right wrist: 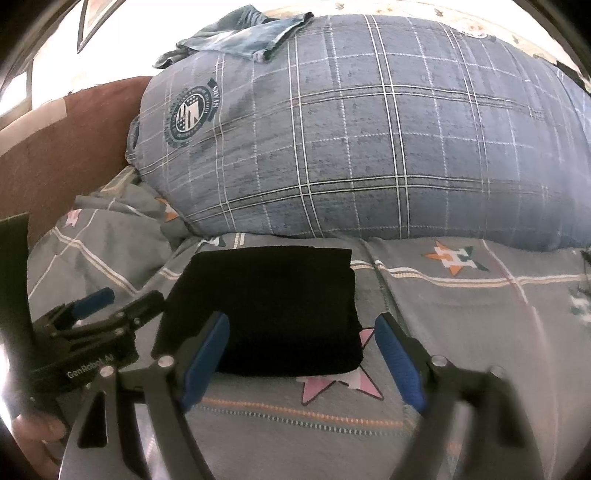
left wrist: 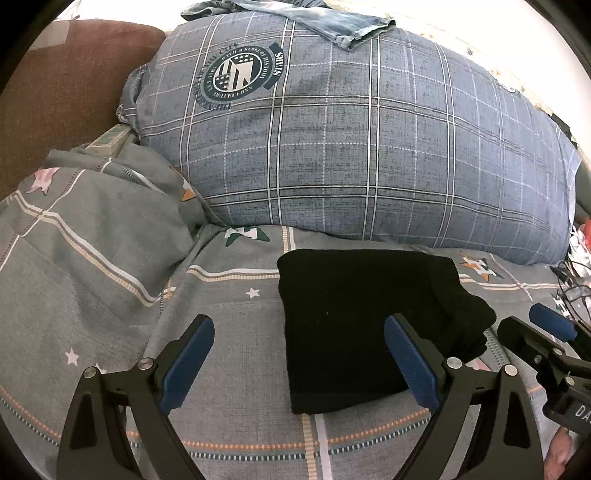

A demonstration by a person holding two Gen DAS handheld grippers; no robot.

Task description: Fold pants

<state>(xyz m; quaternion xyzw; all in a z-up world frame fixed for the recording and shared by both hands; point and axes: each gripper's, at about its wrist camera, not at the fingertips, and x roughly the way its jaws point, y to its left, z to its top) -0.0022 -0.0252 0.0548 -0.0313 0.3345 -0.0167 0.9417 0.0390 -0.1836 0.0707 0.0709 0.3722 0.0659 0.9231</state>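
Note:
The black pants (left wrist: 354,325) lie folded into a small rectangle on the grey star-patterned bedsheet (left wrist: 110,295). They also show in the right wrist view (right wrist: 266,310). My left gripper (left wrist: 299,332) is open and empty, just in front of the pants' left part. My right gripper (right wrist: 301,332) is open and empty, just in front of the pants' near edge. The right gripper shows at the right edge of the left wrist view (left wrist: 546,332). The left gripper shows at the left of the right wrist view (right wrist: 99,306).
A large blue plaid pillow (left wrist: 351,147) lies right behind the pants. Blue jeans (left wrist: 332,18) lie on top of it. A brown headboard (left wrist: 55,103) stands at the left. Cables (left wrist: 572,280) lie at the right edge of the bed.

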